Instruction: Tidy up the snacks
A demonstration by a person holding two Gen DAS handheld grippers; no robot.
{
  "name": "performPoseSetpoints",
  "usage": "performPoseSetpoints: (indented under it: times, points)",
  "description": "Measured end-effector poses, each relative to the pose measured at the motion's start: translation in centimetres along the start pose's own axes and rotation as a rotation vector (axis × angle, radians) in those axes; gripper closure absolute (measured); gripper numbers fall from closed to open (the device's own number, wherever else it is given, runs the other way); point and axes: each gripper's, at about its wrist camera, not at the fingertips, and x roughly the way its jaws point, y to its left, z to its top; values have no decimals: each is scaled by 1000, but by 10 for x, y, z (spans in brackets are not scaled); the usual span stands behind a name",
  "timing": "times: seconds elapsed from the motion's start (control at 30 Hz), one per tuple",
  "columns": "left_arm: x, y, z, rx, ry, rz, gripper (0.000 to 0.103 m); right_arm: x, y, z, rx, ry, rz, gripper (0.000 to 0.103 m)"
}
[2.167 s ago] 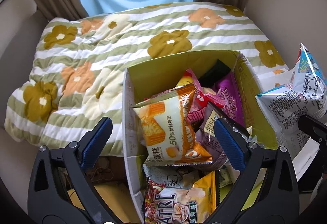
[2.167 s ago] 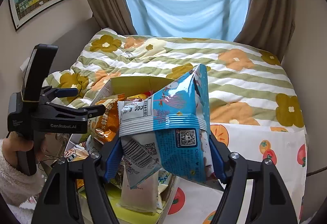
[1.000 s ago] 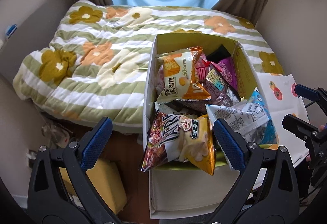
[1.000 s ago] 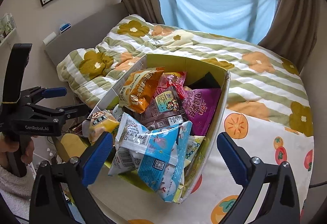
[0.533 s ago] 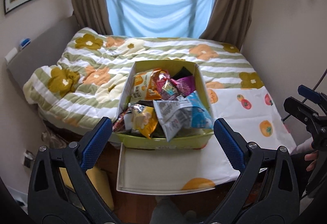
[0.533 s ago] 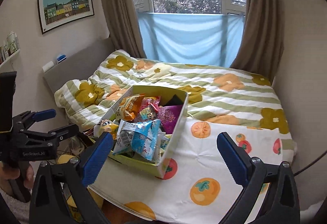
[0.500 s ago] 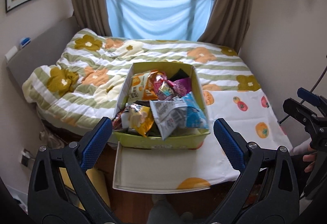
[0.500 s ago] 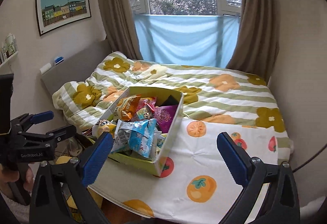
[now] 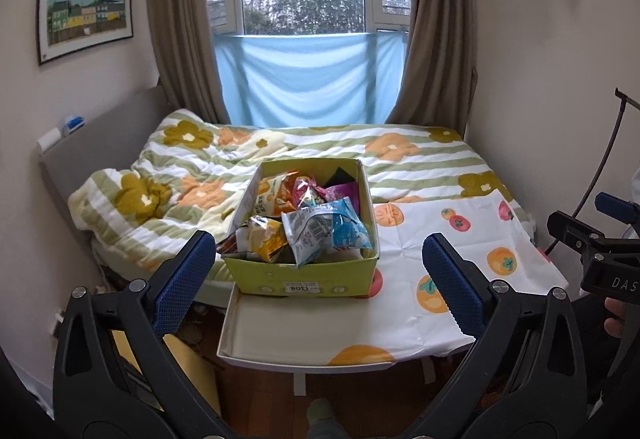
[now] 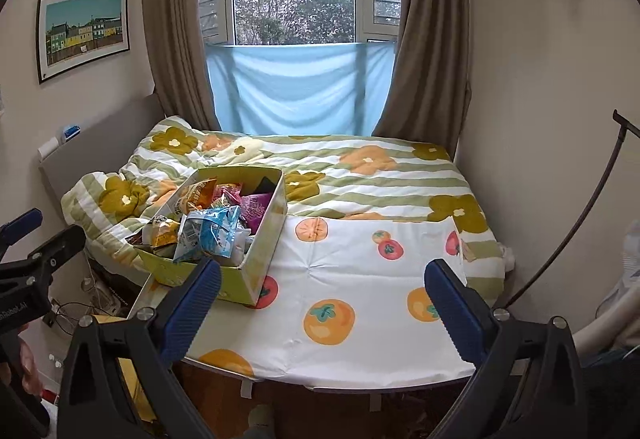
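A yellow-green cardboard box (image 9: 304,277) full of snack bags stands on a small table by the bed; it also shows in the right wrist view (image 10: 262,239). A blue and white snack bag (image 9: 326,229) lies on top at the box's near side, seen too in the right wrist view (image 10: 210,233). An orange bag (image 9: 270,195) and a purple bag (image 10: 254,209) sit further back. My left gripper (image 9: 316,271) is open and empty, well back from the box. My right gripper (image 10: 322,297) is open and empty, over the fruit-print cloth.
A white cloth with orange fruit prints (image 10: 360,303) covers the table. A white tray edge (image 9: 256,335) juts out under the box. A bed with a flowered green-striped quilt (image 9: 400,159) lies behind. Walls stand close on both sides. A yellow box (image 9: 188,363) sits on the floor.
My right gripper has let go of the blue and white bag, which now lies in the box. Both grippers have pulled back and up, away from the box.
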Motion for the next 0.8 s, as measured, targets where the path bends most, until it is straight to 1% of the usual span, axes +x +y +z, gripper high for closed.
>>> performPoseSetpoints:
  times: [0.27,0.8]
  points:
    - [2,-6,0,-7,-3,-12,0,-6,-11,-6,45,-3,-17,2]
    - [9,-12,5,-9,-2,-16,0,-6,-18,-1,39,-27,-53,2]
